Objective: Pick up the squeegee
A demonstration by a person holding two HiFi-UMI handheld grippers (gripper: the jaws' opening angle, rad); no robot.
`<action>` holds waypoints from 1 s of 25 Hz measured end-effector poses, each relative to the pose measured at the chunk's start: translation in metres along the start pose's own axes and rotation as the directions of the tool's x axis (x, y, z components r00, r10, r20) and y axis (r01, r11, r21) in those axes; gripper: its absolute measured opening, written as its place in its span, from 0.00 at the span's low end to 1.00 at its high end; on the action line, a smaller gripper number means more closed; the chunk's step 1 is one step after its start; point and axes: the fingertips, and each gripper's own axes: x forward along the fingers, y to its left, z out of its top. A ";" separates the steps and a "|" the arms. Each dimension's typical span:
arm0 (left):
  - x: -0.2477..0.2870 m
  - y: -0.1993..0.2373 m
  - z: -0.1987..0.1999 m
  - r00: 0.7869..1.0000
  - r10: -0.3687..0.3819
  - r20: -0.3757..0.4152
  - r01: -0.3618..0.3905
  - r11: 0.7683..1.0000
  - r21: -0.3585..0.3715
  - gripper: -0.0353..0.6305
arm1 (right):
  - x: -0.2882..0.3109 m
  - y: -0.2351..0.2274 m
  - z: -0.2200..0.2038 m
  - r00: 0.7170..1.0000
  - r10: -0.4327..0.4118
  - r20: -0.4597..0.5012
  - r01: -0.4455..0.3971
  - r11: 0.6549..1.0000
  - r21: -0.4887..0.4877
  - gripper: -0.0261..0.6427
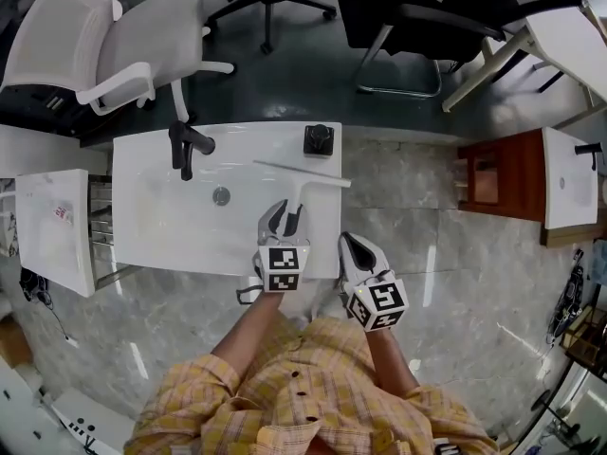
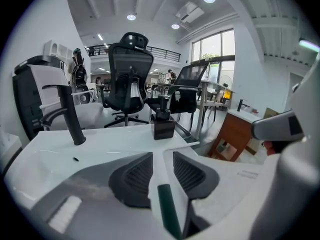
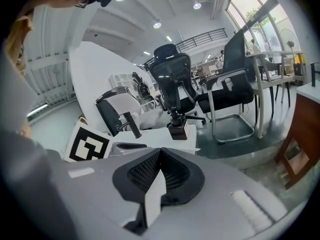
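Observation:
The squeegee [image 1: 300,190] lies flat on the white sink counter [image 1: 161,226], its long white blade across the far side and its handle pointing toward me. My left gripper [image 1: 285,218] straddles that handle, open, one finger on each side. In the left gripper view the white handle [image 2: 162,184] with its dark green end runs up between the ribbed pads [image 2: 137,176], and I see no squeeze on it. My right gripper [image 1: 356,246] hangs shut just off the counter's near right corner, holding nothing; in the right gripper view the right gripper [image 3: 159,176] has its pads together.
A black faucet [image 1: 186,145] stands at the counter's far left above the drain [image 1: 221,195]. A black dispenser [image 1: 319,139] sits at the far right, just beyond the blade. Office chairs [image 1: 114,45] stand behind the counter, and a brown cabinet [image 1: 498,173] is to the right.

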 end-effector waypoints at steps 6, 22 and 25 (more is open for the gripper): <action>0.015 0.004 -0.002 1.000 -0.008 -0.004 0.008 1.000 -0.008 0.25 | -0.001 -0.001 -0.003 1.000 -0.015 -0.008 0.015 1.000 -0.001 0.04; 0.057 0.009 -0.027 0.993 0.052 -0.106 -0.057 0.997 -0.047 0.24 | -0.014 -0.002 -0.014 0.999 -0.030 -0.023 0.030 1.000 -0.002 0.04; 0.060 0.011 -0.027 0.992 0.069 -0.109 -0.076 0.995 -0.064 0.20 | -0.019 -0.007 -0.011 0.999 -0.038 -0.018 0.038 0.999 0.016 0.04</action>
